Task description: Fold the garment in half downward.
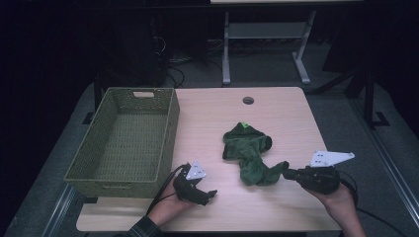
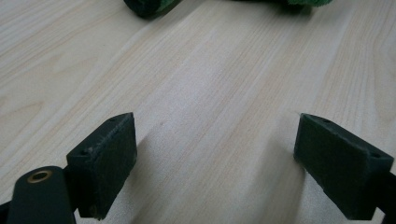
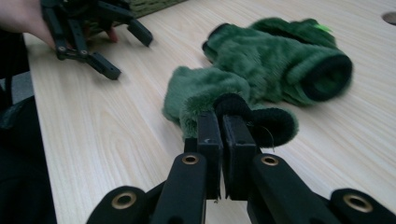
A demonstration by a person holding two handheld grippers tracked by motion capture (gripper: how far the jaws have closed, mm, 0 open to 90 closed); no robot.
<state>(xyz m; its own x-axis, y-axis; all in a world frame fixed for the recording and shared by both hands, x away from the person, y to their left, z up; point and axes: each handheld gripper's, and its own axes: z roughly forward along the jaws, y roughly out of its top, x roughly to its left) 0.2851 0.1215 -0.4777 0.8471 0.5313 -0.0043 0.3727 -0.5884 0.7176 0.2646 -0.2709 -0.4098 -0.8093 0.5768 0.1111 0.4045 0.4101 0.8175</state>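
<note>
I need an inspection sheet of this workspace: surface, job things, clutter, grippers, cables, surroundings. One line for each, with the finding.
Surface: light wooden table, with a round hole near the far edge.
Job's things: fuzzy green socks with black cuffs, bunched mid-table; green woven basket at the left, nothing inside.
Clutter: nothing seen.
Grippers: left gripper open, low over bare wood; right gripper shut on a black sock cuff.
Cables: black cable trails from the left gripper; more on the floor behind.
Surroundings: dark room, grey table legs beyond.

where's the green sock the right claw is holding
In the high view the green sock lies right of centre on the table, its black cuff pinched by the right claw, right of the basket.
</note>
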